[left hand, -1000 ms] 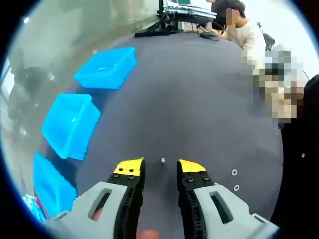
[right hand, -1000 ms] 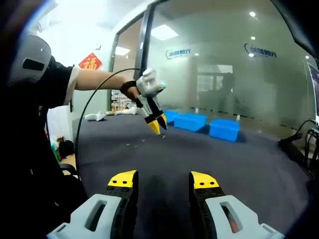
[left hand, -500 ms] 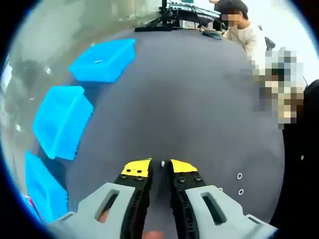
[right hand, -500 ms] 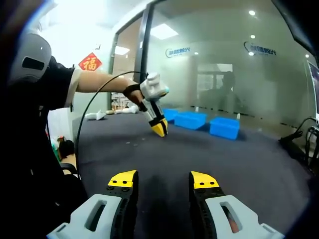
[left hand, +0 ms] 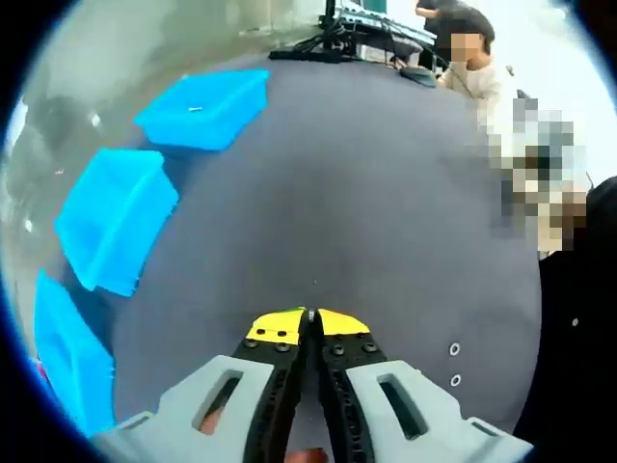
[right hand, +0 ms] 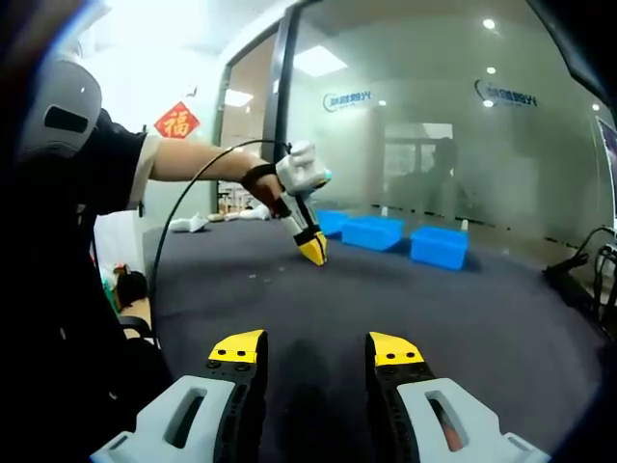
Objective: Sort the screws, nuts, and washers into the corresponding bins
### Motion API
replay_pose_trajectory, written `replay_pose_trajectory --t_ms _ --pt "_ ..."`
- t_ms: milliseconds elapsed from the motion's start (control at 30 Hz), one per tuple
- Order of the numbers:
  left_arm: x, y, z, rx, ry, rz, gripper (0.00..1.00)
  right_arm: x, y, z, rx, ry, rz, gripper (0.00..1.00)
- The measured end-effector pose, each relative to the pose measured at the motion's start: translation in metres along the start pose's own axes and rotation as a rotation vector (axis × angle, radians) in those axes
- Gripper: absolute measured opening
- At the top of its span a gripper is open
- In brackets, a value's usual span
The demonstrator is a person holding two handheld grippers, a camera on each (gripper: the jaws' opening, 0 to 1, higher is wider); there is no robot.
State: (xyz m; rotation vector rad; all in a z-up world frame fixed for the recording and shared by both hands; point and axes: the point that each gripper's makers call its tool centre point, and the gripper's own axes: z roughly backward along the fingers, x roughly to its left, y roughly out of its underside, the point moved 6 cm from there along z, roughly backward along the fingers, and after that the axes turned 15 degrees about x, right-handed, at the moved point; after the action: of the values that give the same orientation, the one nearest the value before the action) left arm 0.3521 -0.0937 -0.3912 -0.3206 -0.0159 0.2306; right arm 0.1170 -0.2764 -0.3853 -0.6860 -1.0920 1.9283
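Bins [left hand: 116, 217] lay three in row at left of left gripper view, on dark table [left hand: 386, 212]. Left gripper [left hand: 309, 319] had jaws pressed together; whether part was pinched could not be told. Two washers [left hand: 454, 349] lay right of it. Right gripper view: right gripper [right hand: 317, 349] spread, empty, above table; left gripper [right hand: 313, 253] ahead, closed; bins [right hand: 439, 245] beyond.

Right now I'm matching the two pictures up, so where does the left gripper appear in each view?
Left gripper view: the left gripper rises from the bottom centre, its yellow-tipped fingers closed together.
Right gripper view: it hangs left of centre, held out by the person's hand, tips pointing down at the dark table.
Shared landmark: the row of blue bins.
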Motion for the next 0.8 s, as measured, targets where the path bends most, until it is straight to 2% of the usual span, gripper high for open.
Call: replay_pose_trajectory --t_ms 167,400,500,600,800 --pt "-0.003 0.002 0.005 -0.03 0.0 0.014 0.03 0.001 -0.002 0.0 -0.002 -0.001 0.006 0.37" --pt "-0.008 0.008 0.023 -0.116 -0.008 0.04 0.03 0.003 -0.005 -0.001 -0.003 -0.004 0.014 0.37" --pt "-0.008 0.01 0.033 -0.191 -0.027 0.082 0.03 0.004 -0.009 -0.001 -0.009 0.001 0.02 0.37" --pt "-0.009 0.014 0.043 -0.242 -0.03 0.124 0.03 0.005 -0.013 0.0 -0.015 0.003 0.025 0.37" --pt "-0.004 0.022 0.068 -0.391 -0.09 0.195 0.03 0.003 -0.022 0.002 -0.025 0.021 0.029 0.37"
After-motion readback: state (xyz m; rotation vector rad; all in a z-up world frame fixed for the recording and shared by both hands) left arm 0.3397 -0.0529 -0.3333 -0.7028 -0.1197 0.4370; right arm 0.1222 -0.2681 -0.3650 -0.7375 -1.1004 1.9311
